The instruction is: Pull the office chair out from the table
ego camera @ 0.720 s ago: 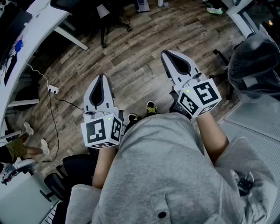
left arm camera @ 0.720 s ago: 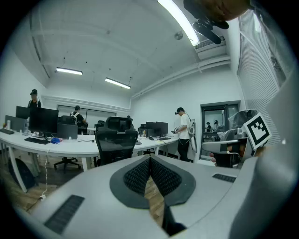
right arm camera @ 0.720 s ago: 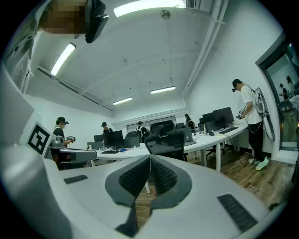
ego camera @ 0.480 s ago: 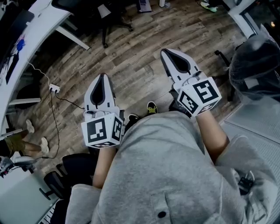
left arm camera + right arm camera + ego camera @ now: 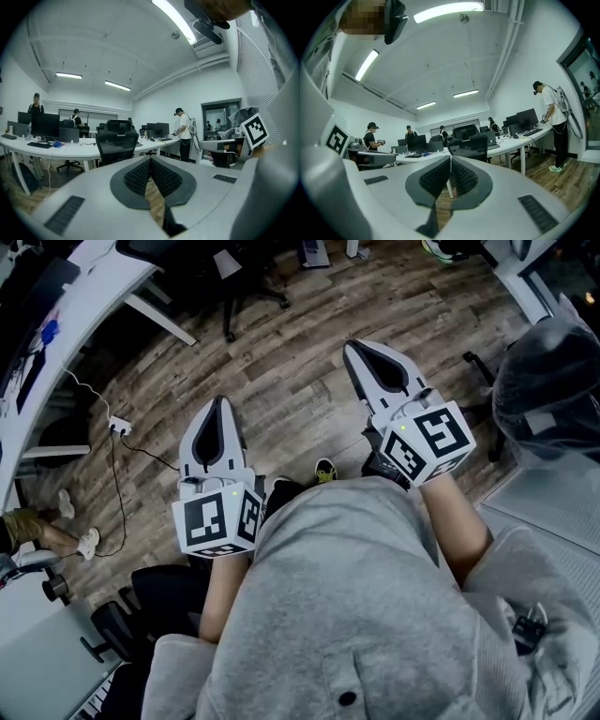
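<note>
Unmoved, left tool (image 5: 220, 407) and right tool (image 5: 354, 351) point forward, jaws together, empty.

Up top in the head view, the office chair (image 5: 228, 298) is sliced off by the frame edge, and only its base shows. The white table (image 5: 89, 292) runs out at upper left, and someone's leg (image 5: 37, 532) is cut at the left edge. The left gripper (image 5: 150, 159) and right gripper (image 5: 451, 158) each hide the chair's lower half.

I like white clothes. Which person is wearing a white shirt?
The person standing at the right end of the white table; the others wear dark tops.
</note>
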Tool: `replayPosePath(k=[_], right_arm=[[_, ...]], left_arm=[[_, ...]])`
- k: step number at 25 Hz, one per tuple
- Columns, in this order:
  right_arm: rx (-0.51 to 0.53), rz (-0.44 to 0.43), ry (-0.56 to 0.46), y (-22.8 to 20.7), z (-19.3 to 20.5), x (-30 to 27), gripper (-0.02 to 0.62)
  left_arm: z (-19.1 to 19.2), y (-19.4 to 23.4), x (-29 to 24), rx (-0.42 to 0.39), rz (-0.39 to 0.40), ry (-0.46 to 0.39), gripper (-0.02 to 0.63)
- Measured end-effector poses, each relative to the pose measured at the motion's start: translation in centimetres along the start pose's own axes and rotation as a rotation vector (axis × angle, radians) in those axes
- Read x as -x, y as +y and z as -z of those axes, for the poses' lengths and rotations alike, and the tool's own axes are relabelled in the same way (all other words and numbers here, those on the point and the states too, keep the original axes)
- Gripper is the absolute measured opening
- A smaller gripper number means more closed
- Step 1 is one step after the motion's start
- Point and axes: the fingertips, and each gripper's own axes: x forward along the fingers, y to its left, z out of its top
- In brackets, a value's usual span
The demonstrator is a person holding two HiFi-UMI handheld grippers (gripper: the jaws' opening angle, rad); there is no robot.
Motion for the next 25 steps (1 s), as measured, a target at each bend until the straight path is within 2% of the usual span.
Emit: replayPosePath(k=[17,25], right_arm=[[0.022,-0.016,-0.013,0.5,-0.1,-0.8,0.029],[0.035,-0.013,0.000,0.7,0.0,-3.4,0.029]], left_arm=[[0.2,0.6,0.3,-0.004,-0.020,-0.007,0.012],[-0.1,3.0,-1.0,0.004,-0.027,-0.014,0.012]])
